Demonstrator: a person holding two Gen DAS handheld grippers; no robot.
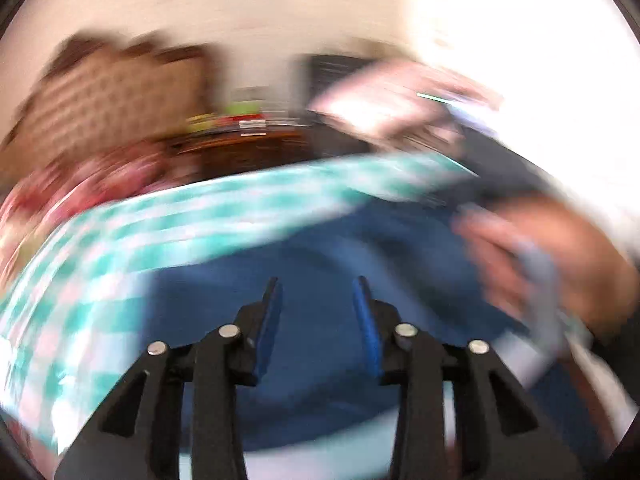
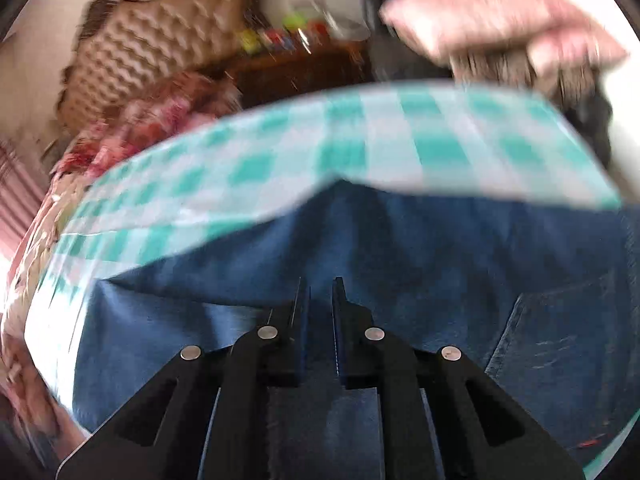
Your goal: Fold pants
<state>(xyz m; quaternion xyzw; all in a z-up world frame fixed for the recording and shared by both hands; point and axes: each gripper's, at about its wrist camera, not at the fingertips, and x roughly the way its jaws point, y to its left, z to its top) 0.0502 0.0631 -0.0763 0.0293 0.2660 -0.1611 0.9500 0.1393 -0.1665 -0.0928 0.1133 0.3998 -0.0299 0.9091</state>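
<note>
1. Right wrist view: blue denim pants (image 2: 400, 240) fill lower frame on checked sheet (image 2: 360, 136), pocket lower right.
2. Right gripper (image 2: 320, 292) jaws nearly together, nothing gripped.
3. Left gripper (image 1: 318, 292) jaws parted, empty, over pants (image 1: 320, 248).

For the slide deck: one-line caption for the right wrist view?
Right gripper, jaws nearly shut and empty, over blue jeans spread on a teal checked sheet.

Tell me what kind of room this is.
Most likely a bedroom: a tufted brown headboard, a checked teal sheet with blue jeans spread on it, and a dark wooden cabinet with small items on top.
</note>
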